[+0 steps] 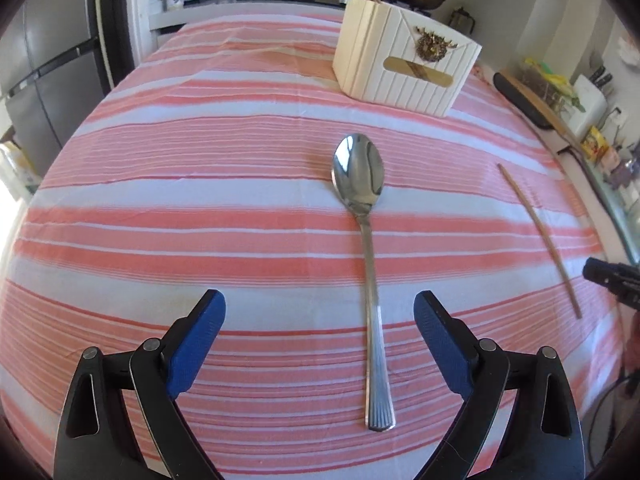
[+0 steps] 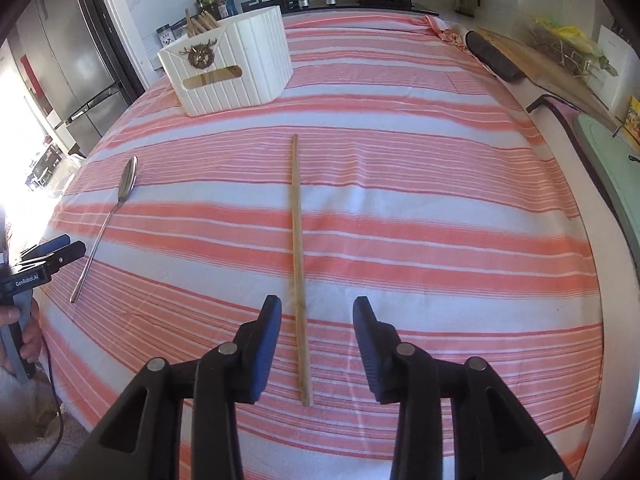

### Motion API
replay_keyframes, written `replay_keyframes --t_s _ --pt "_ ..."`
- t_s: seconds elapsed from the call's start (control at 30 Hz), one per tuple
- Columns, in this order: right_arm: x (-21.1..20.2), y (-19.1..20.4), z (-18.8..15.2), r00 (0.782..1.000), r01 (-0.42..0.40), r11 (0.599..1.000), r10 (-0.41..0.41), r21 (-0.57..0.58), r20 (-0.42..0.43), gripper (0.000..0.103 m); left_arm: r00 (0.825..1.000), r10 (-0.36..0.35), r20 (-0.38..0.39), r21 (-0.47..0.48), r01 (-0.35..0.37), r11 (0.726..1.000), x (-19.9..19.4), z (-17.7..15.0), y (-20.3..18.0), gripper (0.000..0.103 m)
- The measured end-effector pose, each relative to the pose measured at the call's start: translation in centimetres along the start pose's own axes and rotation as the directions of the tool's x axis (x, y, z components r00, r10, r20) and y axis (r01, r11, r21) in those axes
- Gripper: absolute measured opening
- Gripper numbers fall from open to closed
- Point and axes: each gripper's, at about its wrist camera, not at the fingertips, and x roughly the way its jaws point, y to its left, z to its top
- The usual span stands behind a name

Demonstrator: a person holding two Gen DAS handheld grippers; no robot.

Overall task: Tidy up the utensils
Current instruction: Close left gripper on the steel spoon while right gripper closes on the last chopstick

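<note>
- Left hand-held gripper (image 1: 319,312), bottom of its view: released, blue pads wide apart, the spoon (image 1: 370,264) handle lying between them, untouched.
- Right hand-held gripper (image 2: 317,318), bottom of its view: released, jaws straddling a wooden chopstick (image 2: 298,264) without touching it.
- Both utensils lie on the striped surface (image 2: 440,200).
- White holder (image 2: 236,68), upper left, holds more chopsticks.

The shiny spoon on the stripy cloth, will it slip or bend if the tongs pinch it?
The spoon looks like polished metal, so it would probably stay stiff. Its mirror-smooth handle is thin and might slip or twist between the left tongs, which stand open around it. It lies flat on the tablecloth, so getting under it could be fiddly.
</note>
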Motion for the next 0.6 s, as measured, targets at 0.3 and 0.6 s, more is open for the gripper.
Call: replay_keyframes --t_s 0.3,0.6 --pt "0.7 -0.5 4.1 0.994 -0.091 0.995 0.088 -0.041 -0.063 0.038 0.996 0.053 -0.075 0.078 -0.047 0.996 4.3 4.1 -3.1 0.097" --pt "7.5 2.4 9.1 0.988 -0.072 0.986 0.050 -0.149 -0.148 0.038 0.977 0.171 -0.124 0.157 -0.151 0.976 8.0 7.1 -4.3 0.098"
